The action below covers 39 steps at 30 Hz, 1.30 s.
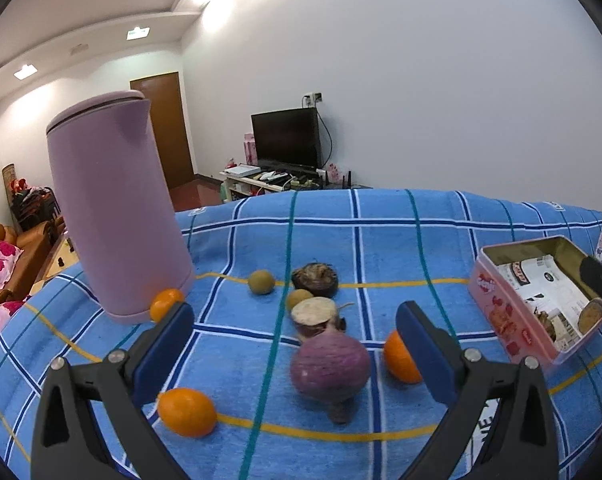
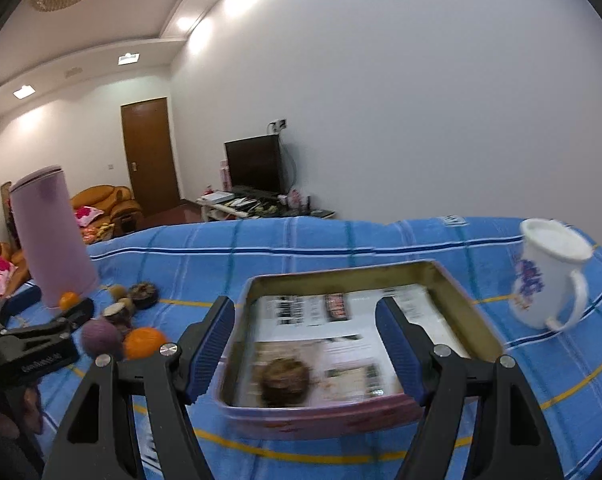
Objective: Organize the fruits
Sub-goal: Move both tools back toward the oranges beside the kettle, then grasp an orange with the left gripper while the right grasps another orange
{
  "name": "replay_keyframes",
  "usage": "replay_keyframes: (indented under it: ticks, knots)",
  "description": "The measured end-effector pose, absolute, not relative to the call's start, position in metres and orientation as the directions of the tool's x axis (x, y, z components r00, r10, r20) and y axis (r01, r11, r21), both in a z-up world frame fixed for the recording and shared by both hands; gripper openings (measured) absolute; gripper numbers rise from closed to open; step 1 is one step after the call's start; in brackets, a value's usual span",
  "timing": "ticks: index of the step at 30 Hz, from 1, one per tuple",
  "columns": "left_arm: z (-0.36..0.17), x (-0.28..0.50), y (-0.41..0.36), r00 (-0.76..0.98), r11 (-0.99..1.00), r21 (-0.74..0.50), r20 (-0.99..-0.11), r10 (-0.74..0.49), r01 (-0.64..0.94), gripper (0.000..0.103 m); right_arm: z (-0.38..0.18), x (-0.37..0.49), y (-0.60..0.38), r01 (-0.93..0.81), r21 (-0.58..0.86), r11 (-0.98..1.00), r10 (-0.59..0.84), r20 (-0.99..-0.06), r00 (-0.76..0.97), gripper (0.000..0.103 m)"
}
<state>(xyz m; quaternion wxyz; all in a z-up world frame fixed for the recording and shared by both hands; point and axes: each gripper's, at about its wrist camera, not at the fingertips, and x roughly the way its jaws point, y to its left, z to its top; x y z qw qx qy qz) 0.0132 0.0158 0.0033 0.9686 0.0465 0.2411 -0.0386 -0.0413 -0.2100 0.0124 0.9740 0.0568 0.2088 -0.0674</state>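
My left gripper (image 1: 297, 354) is open over the blue checked cloth, with a purple round fruit (image 1: 329, 366) between its fingers. Three oranges lie around it: front left (image 1: 187, 411), by the right finger (image 1: 399, 358) and beside the kettle (image 1: 164, 303). Two small brown-green fruits (image 1: 261, 281) (image 1: 299, 298), a cut half (image 1: 315, 315) and a dark husk (image 1: 316, 278) lie behind. My right gripper (image 2: 305, 350) is open and empty above a pink tin (image 2: 477, 320) that holds one brown fruit (image 2: 285, 378) on paper. The tin also shows in the left wrist view (image 1: 497, 312).
A tall mauve kettle (image 1: 113, 208) stands at the left of the table. A white mug with a blue print (image 2: 549, 276) stands right of the tin. The table's far edge drops off to a room with a TV and sofa.
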Motion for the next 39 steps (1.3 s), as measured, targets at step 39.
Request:
replay_keyframes:
  ticks: [39]
  knots:
    - [-0.027,0.047,0.095,0.677,0.989,0.028,-0.732,-0.077,0.142,0.097,-0.042,0.066,-0.086,-0.038,0.052,0.998,0.065,-0.773,0.631,0.074]
